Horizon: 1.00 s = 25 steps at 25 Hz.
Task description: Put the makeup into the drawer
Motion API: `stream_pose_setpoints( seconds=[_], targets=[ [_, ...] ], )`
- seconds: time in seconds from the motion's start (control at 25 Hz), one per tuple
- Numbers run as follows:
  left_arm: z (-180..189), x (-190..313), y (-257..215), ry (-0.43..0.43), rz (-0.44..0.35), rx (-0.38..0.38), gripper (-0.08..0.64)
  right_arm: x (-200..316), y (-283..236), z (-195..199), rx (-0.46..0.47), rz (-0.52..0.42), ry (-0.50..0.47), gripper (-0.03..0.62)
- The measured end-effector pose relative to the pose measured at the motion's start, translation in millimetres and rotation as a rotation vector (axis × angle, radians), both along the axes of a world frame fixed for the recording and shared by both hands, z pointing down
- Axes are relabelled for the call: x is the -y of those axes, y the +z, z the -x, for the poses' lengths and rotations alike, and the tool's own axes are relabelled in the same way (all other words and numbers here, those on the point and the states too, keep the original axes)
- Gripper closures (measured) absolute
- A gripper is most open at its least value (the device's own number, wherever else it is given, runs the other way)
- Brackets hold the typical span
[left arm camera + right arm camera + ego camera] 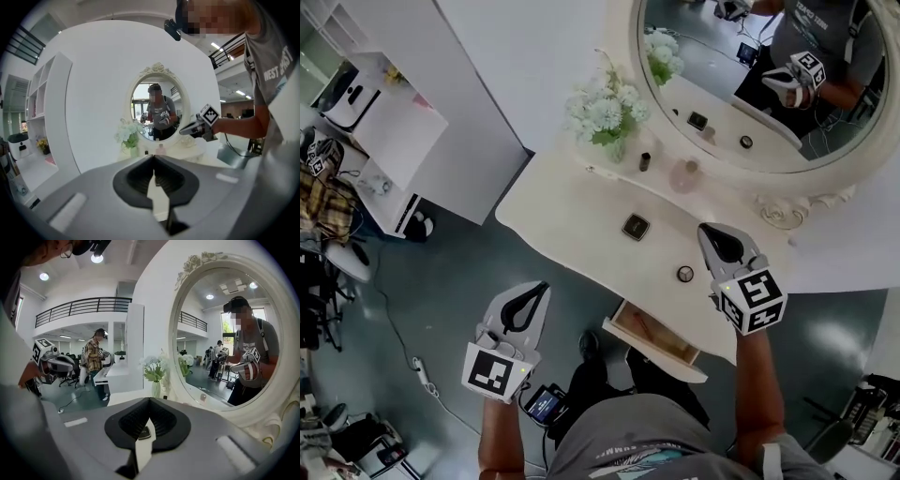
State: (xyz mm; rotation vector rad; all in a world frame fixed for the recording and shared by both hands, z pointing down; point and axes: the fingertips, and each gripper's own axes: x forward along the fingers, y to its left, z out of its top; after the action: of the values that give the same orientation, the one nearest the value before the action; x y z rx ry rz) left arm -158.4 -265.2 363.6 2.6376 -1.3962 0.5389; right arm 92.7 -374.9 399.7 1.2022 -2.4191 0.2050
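Right tongs [709,236], closed tight and empty, hover over the right end of a cream surface [572,216], just beside a small round pot [685,274]. Left tongs [540,294], closed and empty too, hang over the grey floor [450,281], off the surface's front edge. A dark square compact [636,226] lies mid-surface. A small dark bottle [644,161] and a pink bottle [685,174] stand by the oval mirror [741,84], with flowers [605,111] at the left. The drawer [654,339] is open below the surface, between the person's two outstretched forearms.
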Motion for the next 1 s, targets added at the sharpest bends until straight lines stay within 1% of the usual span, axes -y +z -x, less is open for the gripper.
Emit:
stream_pose_setpoints(
  seconds=[0.24,0.48,0.76,1.0],
  targets=[
    [6,11,19,-0.024,0.023,0.001,0.557,38,21,7,-0.001,0.004,-0.006,0.589],
    [14,17,41,-0.035,0.057,0.008,0.557,73,39,24,-0.001,0.007,-0.016,0.588],
    [17,16,72,-0.054,0.1,-0.01,0.557,112,64,43,-0.007,0.012,-0.025,0.575],
    [20,18,96,-0.069,0.134,-0.025,0.557,145,90,53,-0.01,0.027,-0.001,0.557]
  ],
)
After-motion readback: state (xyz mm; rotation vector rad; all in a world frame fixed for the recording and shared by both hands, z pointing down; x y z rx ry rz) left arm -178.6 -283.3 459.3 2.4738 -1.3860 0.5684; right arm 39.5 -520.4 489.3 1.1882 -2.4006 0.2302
